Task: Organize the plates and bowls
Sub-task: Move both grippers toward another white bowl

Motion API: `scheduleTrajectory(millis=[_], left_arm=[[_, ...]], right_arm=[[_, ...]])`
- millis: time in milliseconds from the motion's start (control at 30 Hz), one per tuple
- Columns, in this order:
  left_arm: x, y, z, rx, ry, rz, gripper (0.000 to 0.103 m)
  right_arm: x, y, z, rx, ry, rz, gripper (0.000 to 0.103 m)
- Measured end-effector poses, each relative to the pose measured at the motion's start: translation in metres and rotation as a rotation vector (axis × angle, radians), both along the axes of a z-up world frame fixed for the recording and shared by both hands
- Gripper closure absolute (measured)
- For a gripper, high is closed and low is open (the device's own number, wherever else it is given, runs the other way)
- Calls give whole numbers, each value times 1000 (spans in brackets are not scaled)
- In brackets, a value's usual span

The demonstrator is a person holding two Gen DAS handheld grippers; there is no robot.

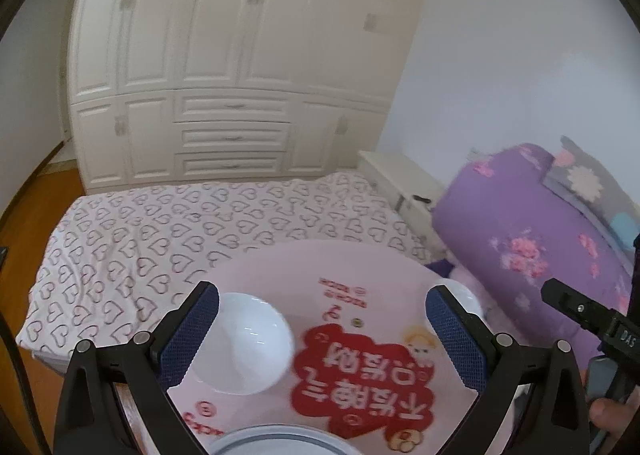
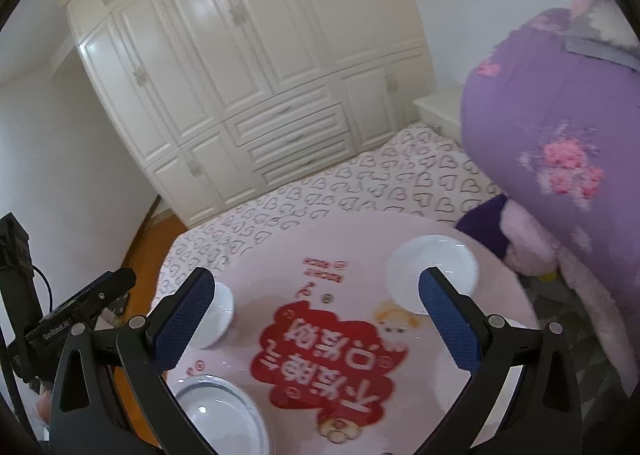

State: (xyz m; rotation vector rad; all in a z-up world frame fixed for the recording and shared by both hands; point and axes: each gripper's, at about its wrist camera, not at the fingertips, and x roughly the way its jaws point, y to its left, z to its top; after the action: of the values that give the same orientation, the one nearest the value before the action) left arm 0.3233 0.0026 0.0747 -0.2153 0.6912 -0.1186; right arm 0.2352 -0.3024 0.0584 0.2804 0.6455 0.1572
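1. Left wrist view: left gripper (image 1: 322, 329) hangs over a round pink table (image 1: 340, 267), jaws spread wide, holding nothing. White bowl (image 1: 244, 343) sits on the table just inside the left finger (image 1: 192, 331), partly hidden by it; contact unclear. Second white dish (image 1: 466, 297) peeks out behind the right finger. Rim of a plate (image 1: 276, 441) at bottom edge. Other gripper's tip (image 1: 576, 309) at right.
2. Right wrist view: right gripper (image 2: 314, 321) also wide open, empty, above the same table (image 2: 360, 231). Small plate (image 2: 432, 267) behind the right finger (image 2: 448, 323). Bowl (image 2: 218, 315) behind the left finger. Blue-rimmed plate (image 2: 220, 415) at lower left. Left gripper (image 2: 84, 307) far left.
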Motion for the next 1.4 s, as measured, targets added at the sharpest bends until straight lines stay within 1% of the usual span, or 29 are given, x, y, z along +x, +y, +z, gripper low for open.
scheduleTrajectory(millis=[100, 233, 333, 400, 433, 467, 500, 533, 600, 667, 733, 900, 1133, 1300, 1400], left_arm=[[3, -17, -7, -3, 21, -53, 1], [28, -38, -18, -21, 70, -111, 1], [46, -53, -31, -27, 115, -151, 1], [57, -66, -41, -30, 153, -186, 1], [60, -75, -49, -26, 176, -209, 1], [73, -84, -49, -21, 189, -222, 1], [76, -93, -57, -12, 213, -242, 1], [85, -101, -58, -7, 227, -251, 1], [98, -120, -74, 3, 268, -285, 1], [110, -140, -81, 18, 293, -301, 1], [119, -164, -97, 29, 321, -322, 1], [138, -193, -124, 32, 366, -355, 1], [151, -218, -153, 31, 408, -370, 3], [152, -226, -167, 25, 438, -386, 11], [156, -232, -178, 6, 473, -397, 20]], right_arm=[[-11, -21, -4, -24, 16, -36, 0], [-21, -53, -17, -39, 60, -92, 0], [-30, -83, -33, -41, 99, -151, 0], [-35, -98, -46, -60, 132, -182, 0], [-35, -102, -50, -63, 145, -189, 0], [-37, -110, -56, -62, 163, -198, 0], [-39, -119, -64, -59, 183, -211, 0], [-40, -126, -69, -55, 196, -221, 0], [-44, -141, -84, -50, 228, -248, 0], [-46, -150, -95, -41, 253, -260, 0], [-47, -154, -102, -35, 273, -262, 0], [-46, -160, -119, -16, 305, -261, 0], [-43, -159, -134, -2, 323, -247, 1], [-44, -161, -139, 10, 331, -247, 7], [-42, -162, -143, 23, 339, -243, 12]])
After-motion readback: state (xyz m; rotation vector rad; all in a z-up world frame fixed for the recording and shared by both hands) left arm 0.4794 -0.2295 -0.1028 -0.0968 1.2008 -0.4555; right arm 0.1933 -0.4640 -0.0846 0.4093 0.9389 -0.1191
